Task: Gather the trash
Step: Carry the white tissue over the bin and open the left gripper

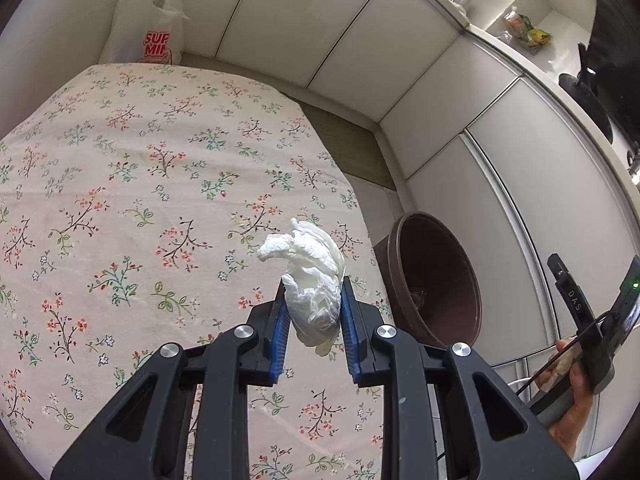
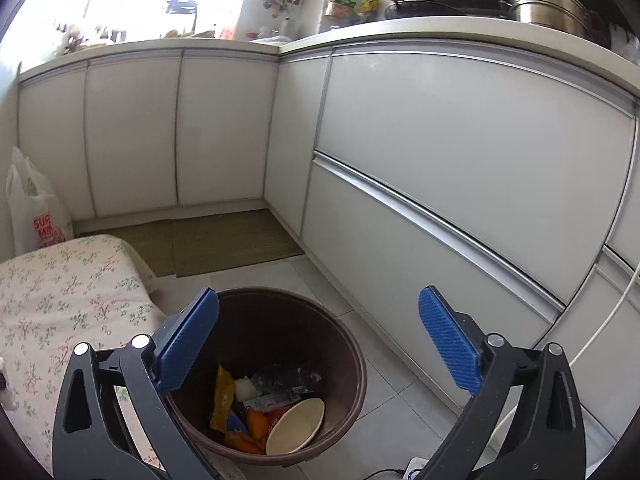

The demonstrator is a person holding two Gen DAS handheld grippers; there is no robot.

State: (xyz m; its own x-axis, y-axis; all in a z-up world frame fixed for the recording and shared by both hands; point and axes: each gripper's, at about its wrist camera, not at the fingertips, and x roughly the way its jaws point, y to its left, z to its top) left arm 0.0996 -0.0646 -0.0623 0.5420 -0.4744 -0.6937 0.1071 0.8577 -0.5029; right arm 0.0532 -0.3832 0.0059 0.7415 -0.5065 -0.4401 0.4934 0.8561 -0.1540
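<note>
We had the floral tablecloth (image 1: 120,200) under the left gripper (image 1: 314,312), brown bin (image 2: 344,364) on the floor beside it. Left pads pinched the crumpled white tissue (image 1: 312,280), wad sticking out past the fingertips, above the cloth. Right gripper (image 2: 320,344) stood spread wide over the bin, nothing between its pads.

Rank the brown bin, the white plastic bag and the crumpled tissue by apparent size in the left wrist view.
1. Brown bin, largest as it appears.
2. White plastic bag and crumpled tissue: alike in apparent size, so unranked. The bag stands far off; the tissue sits close to the camera, clamped in the left gripper.
</note>
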